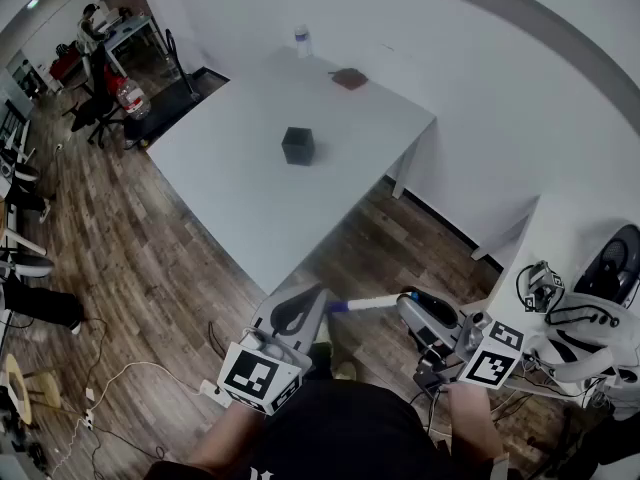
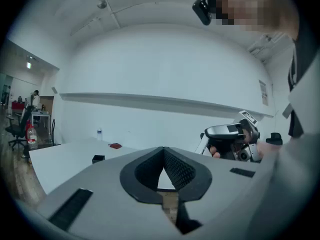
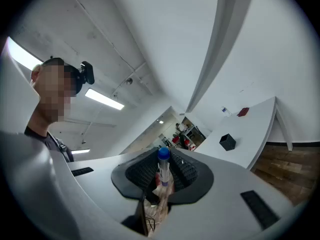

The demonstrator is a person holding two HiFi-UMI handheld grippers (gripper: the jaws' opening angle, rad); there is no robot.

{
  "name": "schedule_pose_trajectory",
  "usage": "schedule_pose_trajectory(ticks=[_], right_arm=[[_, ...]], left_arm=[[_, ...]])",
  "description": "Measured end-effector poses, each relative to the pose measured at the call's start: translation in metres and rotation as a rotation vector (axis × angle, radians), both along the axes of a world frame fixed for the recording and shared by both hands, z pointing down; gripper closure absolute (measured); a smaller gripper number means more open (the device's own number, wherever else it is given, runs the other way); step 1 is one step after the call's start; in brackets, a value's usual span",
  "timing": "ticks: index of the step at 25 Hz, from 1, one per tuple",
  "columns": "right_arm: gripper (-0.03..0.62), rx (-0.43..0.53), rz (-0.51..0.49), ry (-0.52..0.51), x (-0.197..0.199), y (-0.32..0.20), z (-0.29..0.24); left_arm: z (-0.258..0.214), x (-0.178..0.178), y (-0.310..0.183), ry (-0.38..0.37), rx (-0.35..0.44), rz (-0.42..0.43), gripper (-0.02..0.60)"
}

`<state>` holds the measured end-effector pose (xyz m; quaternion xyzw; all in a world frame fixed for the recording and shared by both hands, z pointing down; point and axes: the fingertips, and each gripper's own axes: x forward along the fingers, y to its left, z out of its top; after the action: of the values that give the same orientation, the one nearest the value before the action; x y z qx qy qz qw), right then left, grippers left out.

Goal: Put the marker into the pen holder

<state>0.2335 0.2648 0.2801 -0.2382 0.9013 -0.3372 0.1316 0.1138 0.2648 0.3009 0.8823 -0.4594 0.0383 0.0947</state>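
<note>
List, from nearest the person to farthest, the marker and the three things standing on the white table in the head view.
marker → black pen holder → dark red flat object → water bottle

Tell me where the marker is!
The marker sits low in the middle of the head view, pinched in the right claw, far from the pen holder.

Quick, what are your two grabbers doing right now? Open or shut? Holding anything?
The left gripper is shut, with nothing in it.
The right gripper is shut on the blue-capped marker.
</note>
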Motion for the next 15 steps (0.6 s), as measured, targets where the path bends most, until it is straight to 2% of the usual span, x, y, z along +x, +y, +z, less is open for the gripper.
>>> schedule_pose_trajectory(ticks=[6,15], right_arm=[[0.519,-0.015,0.019,0.009,-0.01,-0.047,0.006],[0.519,-0.041,0.017,0.034,-0.057,-0.129,0.01]], left_arm=[[0.006,-0.012,-0.044,0.003,-0.01,0.014,0.574],[0.014,-0.051,-0.125,0.016,-0.029,0.03,0.574]])
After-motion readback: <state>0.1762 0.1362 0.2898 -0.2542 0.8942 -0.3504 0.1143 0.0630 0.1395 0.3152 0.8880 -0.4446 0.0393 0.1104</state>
